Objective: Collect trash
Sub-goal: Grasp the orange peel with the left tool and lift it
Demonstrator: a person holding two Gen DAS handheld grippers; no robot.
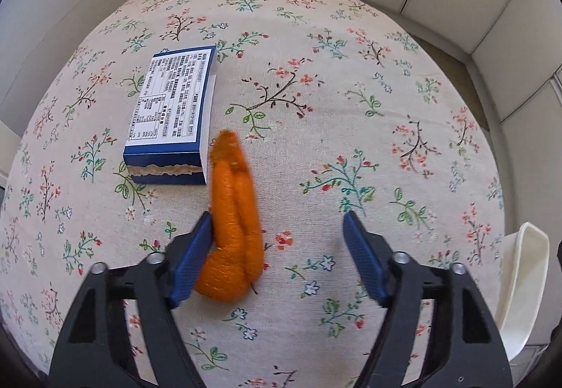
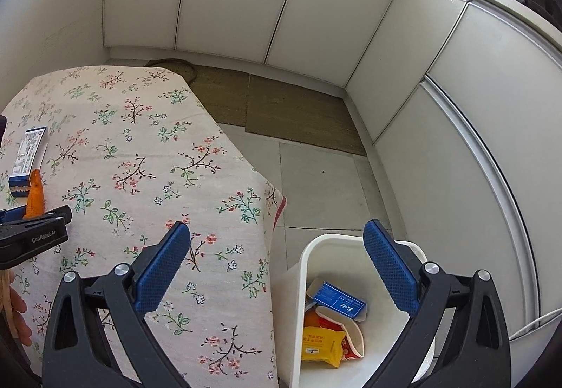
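A: Report the left gripper (image 1: pixel 277 233).

B: Jaws spread. The orange peel (image 1: pixel 233 222) lies on the floral tablecloth (image 1: pixel 351 107), against the left pad only; its far tip is blurred. The blue box (image 1: pixel 172 117) lies just beyond, label too small to read.

A: And the right gripper (image 2: pixel 277 258)?

B: Jaws spread, holding nothing, over the table edge. The white bin (image 2: pixel 372 328) below holds wrappers; its near wall is cut off.

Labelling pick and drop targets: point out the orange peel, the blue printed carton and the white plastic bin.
orange peel (image 1: pixel 235 222), left wrist view, middle of peel
blue printed carton (image 1: pixel 175 96), left wrist view, white label
white plastic bin (image 2: pixel 330 242), right wrist view, far rim
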